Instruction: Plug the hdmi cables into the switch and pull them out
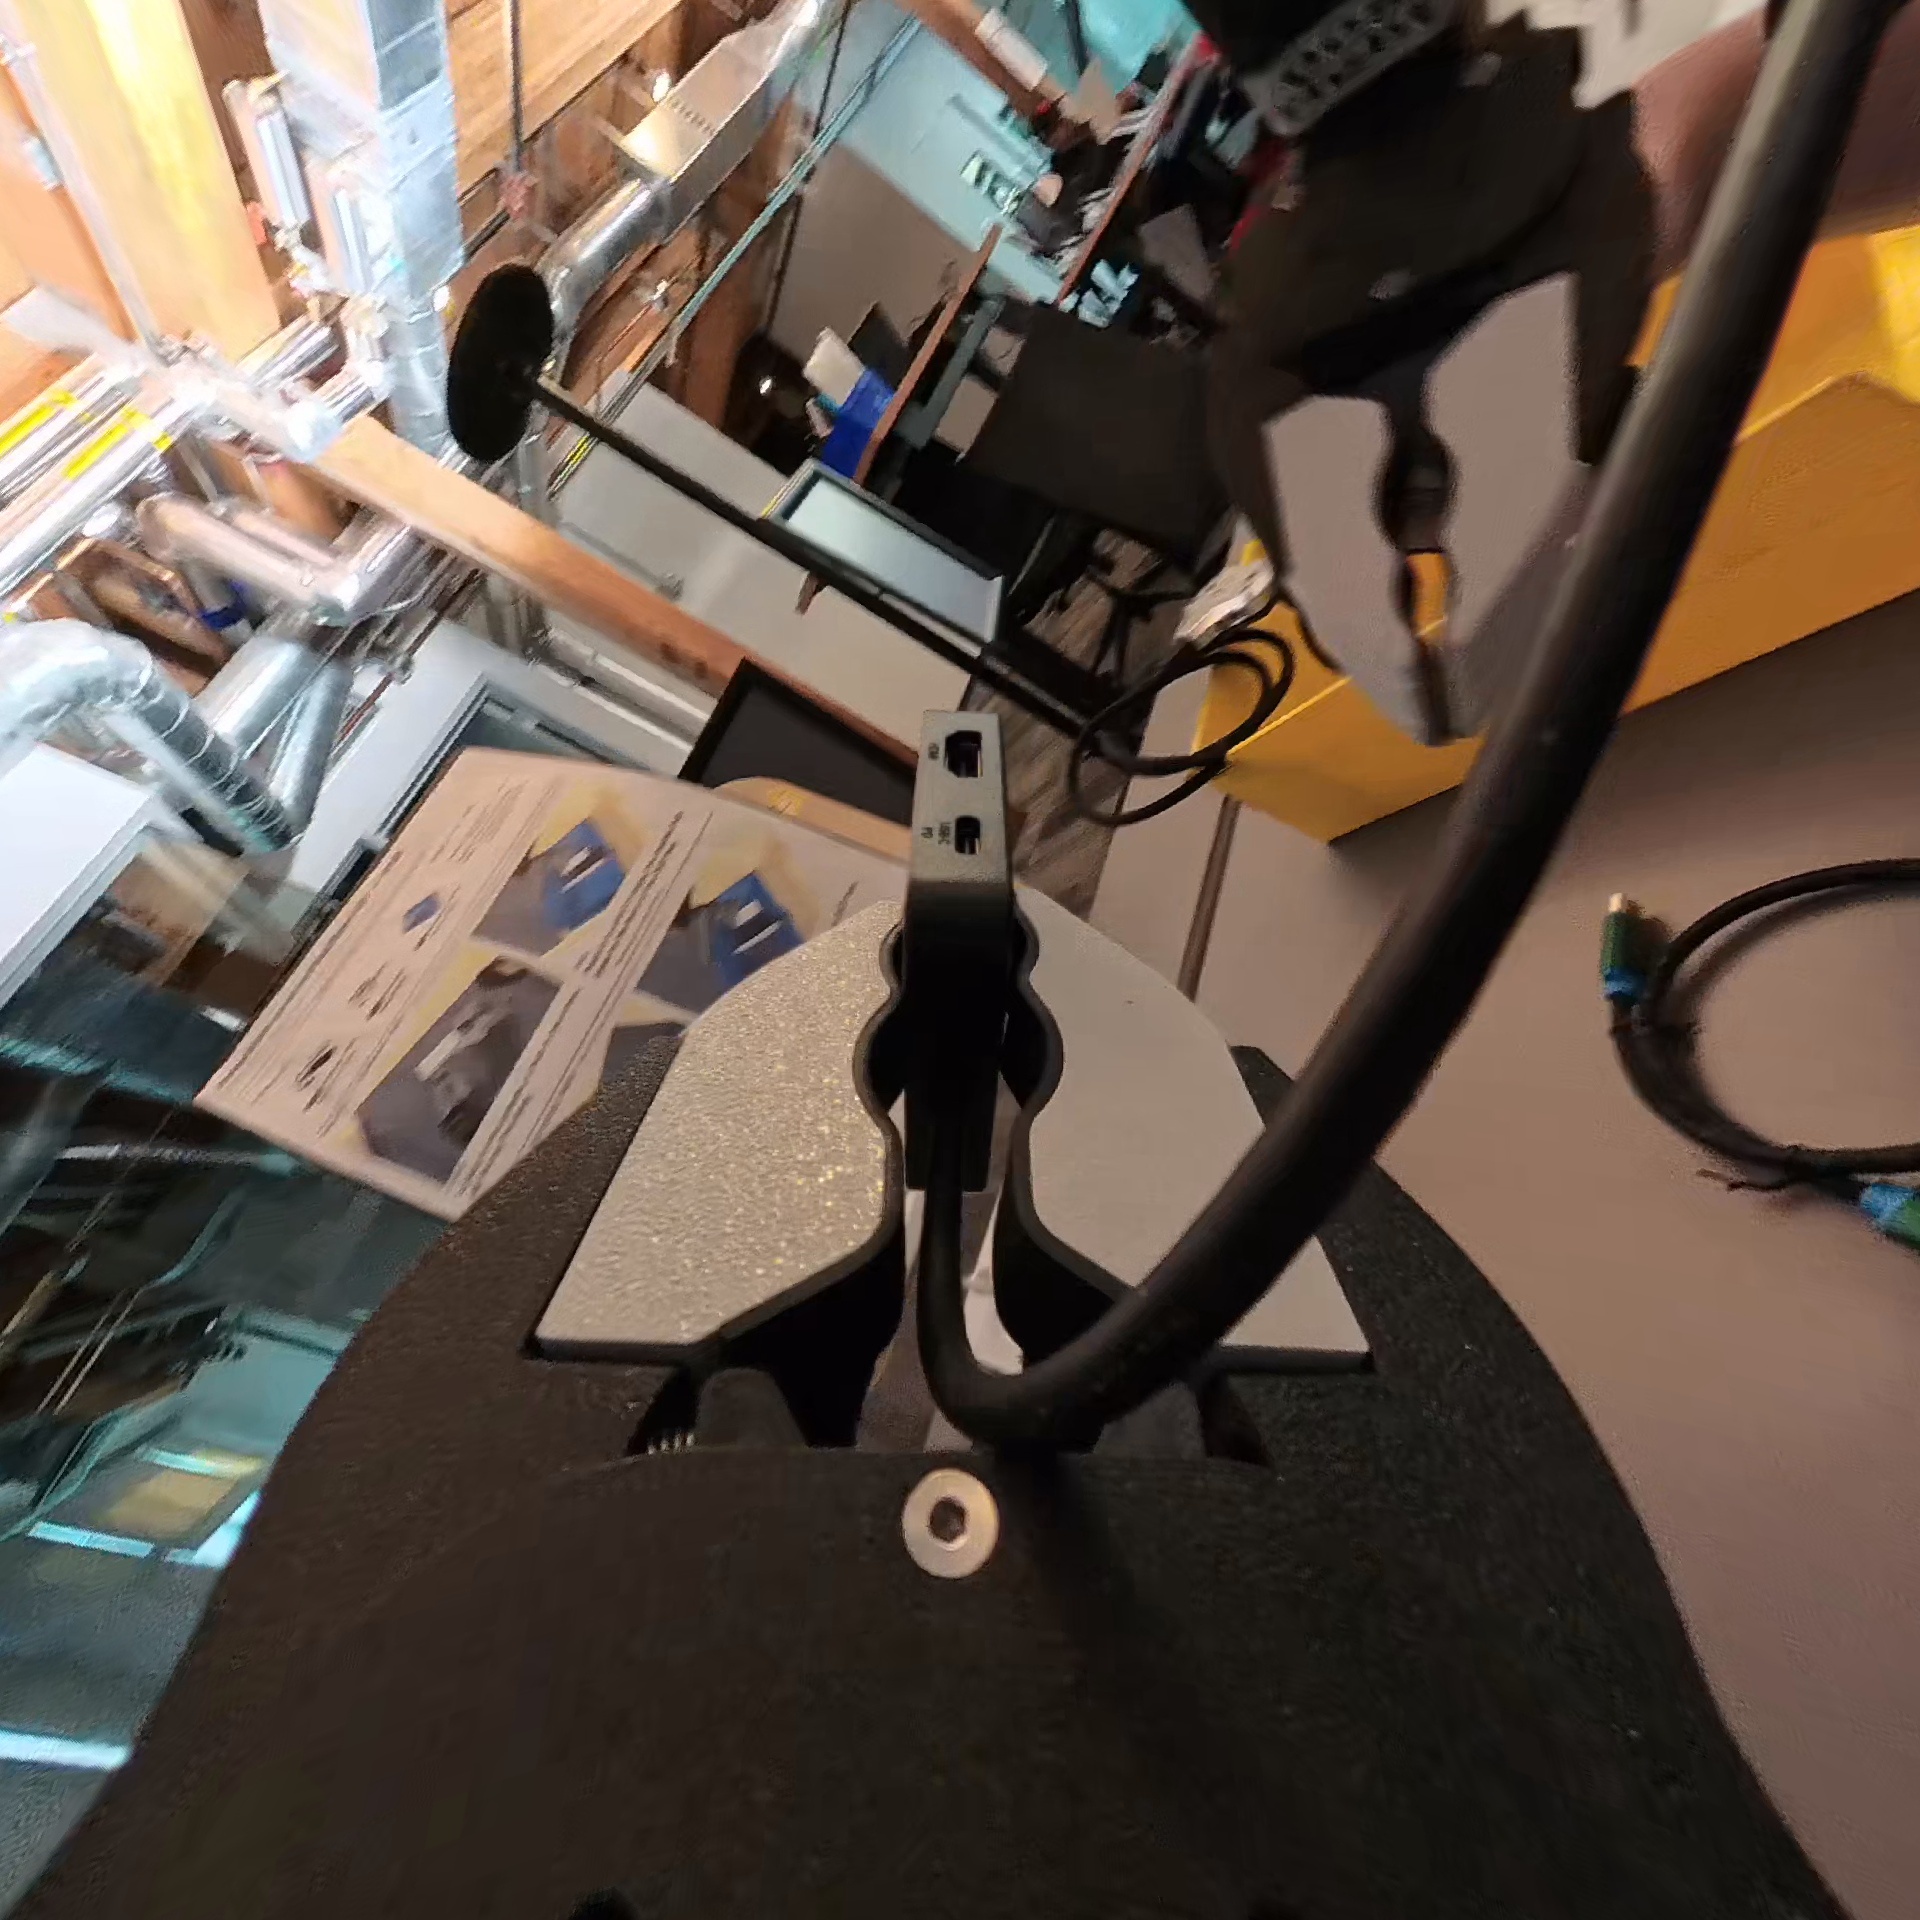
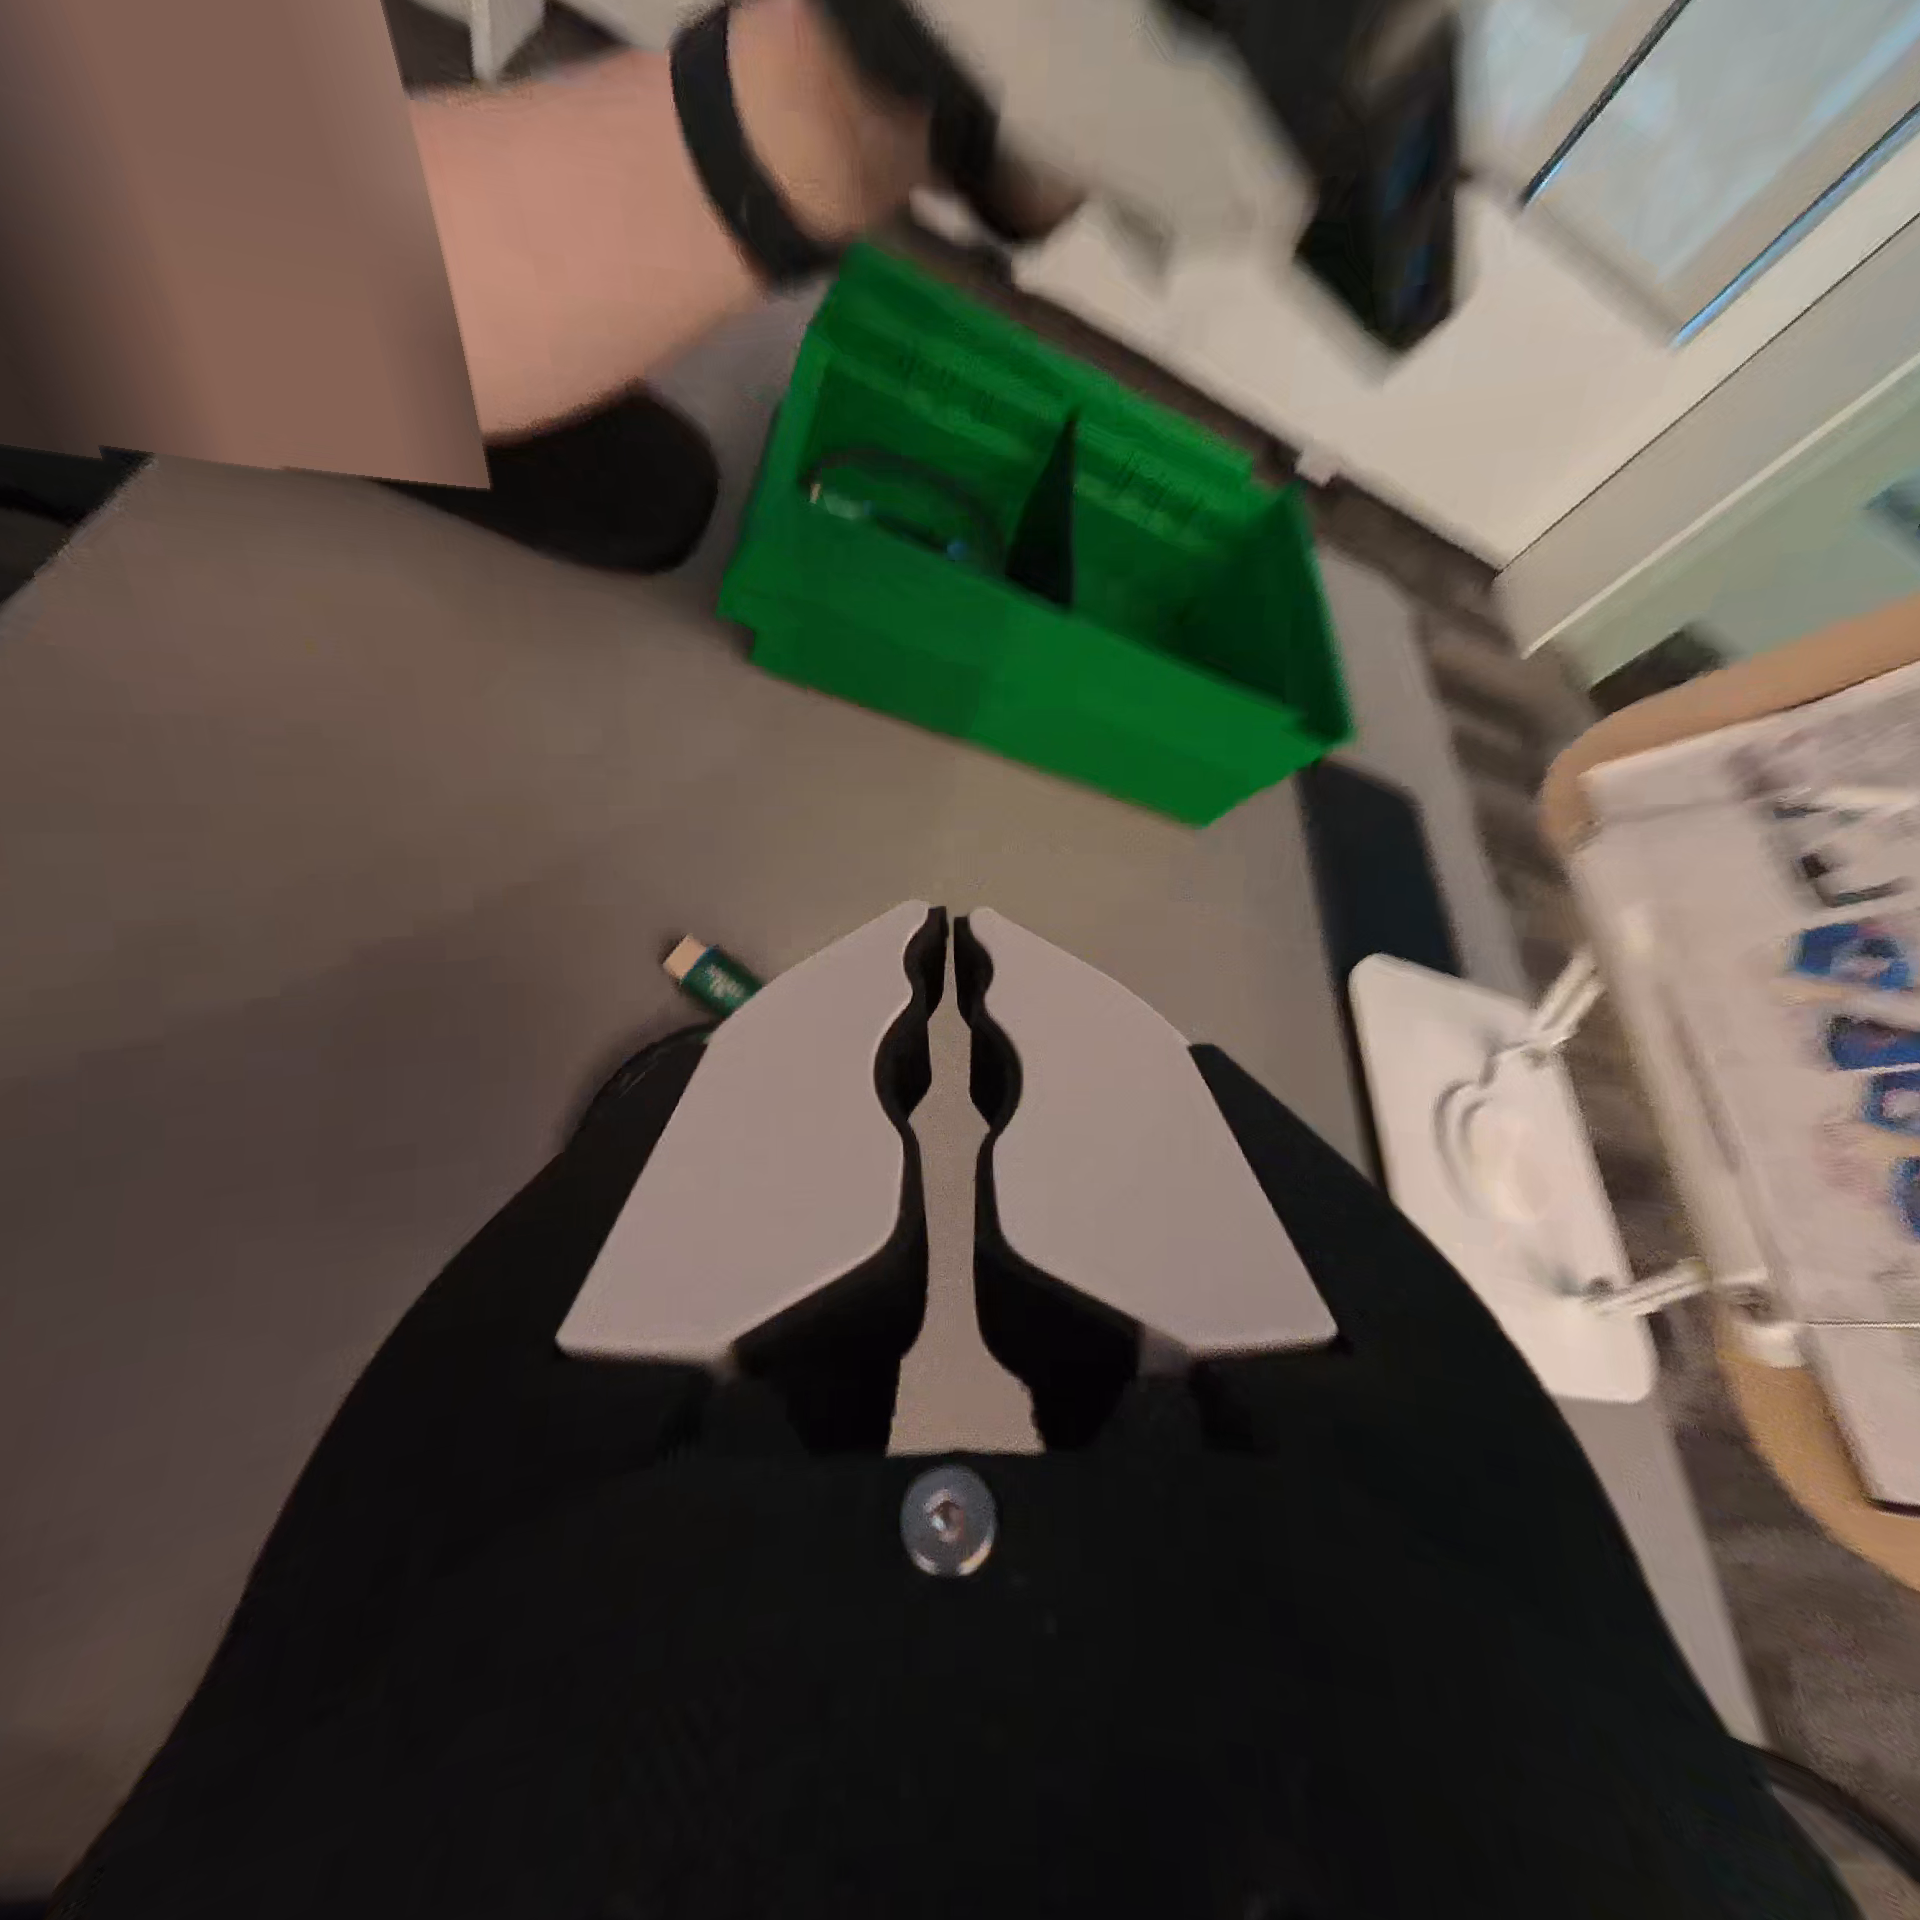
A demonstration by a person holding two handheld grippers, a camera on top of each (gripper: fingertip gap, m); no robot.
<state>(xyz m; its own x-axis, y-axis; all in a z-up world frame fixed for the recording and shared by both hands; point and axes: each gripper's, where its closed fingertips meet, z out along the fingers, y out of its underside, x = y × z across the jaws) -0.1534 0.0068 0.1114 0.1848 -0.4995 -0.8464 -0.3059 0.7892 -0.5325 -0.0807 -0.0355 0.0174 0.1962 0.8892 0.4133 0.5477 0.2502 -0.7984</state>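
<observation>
Left wrist view tilts upward over the table (image 1: 1558,1039) toward the room; right wrist view looks down close on the same table (image 2: 416,831).

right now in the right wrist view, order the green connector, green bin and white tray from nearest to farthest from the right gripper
1. green connector, on the table just left of the right gripper
2. white tray, off to the right
3. green bin, ahead, farthest

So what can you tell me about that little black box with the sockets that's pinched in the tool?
The switch is a slim, matte black box, plastic by the look of it. The left gripper clamps its flat sides and holds it edge-up above the grey table. Two small sockets on its narrow edge face the camera, both empty. A thick black cable leaves its near end and arcs up to the right.
</observation>
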